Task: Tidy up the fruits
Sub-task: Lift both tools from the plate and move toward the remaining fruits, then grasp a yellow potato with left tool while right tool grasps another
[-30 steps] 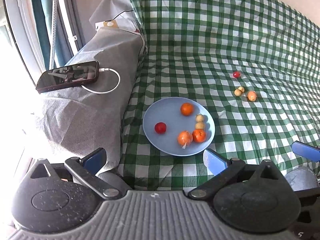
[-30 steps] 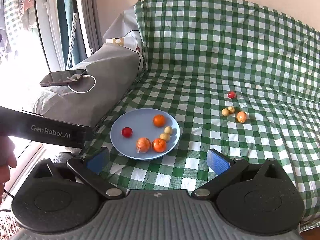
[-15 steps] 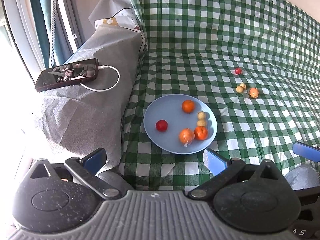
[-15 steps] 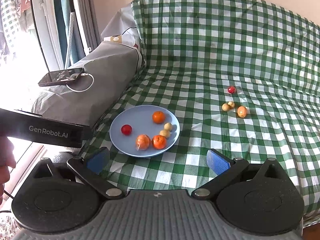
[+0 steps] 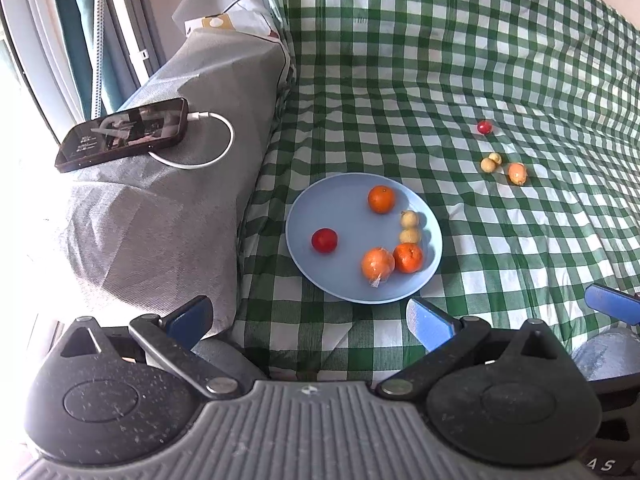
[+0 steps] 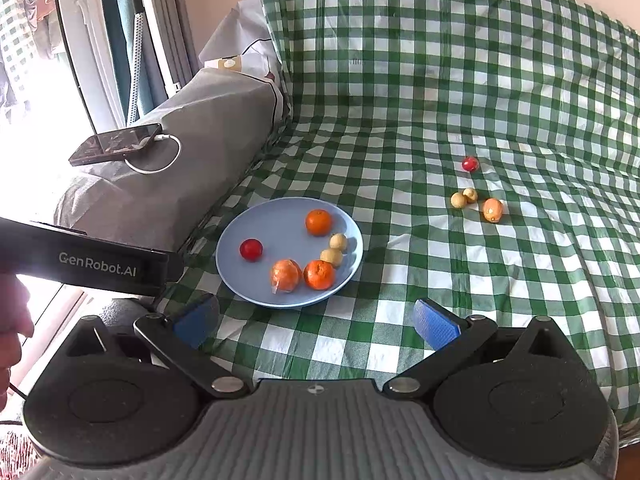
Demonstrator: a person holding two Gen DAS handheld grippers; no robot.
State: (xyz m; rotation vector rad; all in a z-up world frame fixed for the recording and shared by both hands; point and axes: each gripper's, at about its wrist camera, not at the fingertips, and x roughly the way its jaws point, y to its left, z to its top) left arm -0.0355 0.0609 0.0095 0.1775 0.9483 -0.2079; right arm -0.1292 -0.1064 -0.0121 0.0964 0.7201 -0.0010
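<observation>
Since four small round fruits (image 6: pixel 476 196) lie far from the round blue plate (image 6: pixel 240 280), both hand-held grippers, left (image 5: pixel 308 316) and right (image 6: pixel 316 320), wait wide open, holding nothing.

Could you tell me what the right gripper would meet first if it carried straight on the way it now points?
Probably the green checked cloth just short of the blue plate; the open right gripper aims down there. Depth is uncertain.

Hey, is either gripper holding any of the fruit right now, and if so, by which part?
Nothing is held. The left gripper and the right gripper are both open and empty, short of the blue plate.
</observation>
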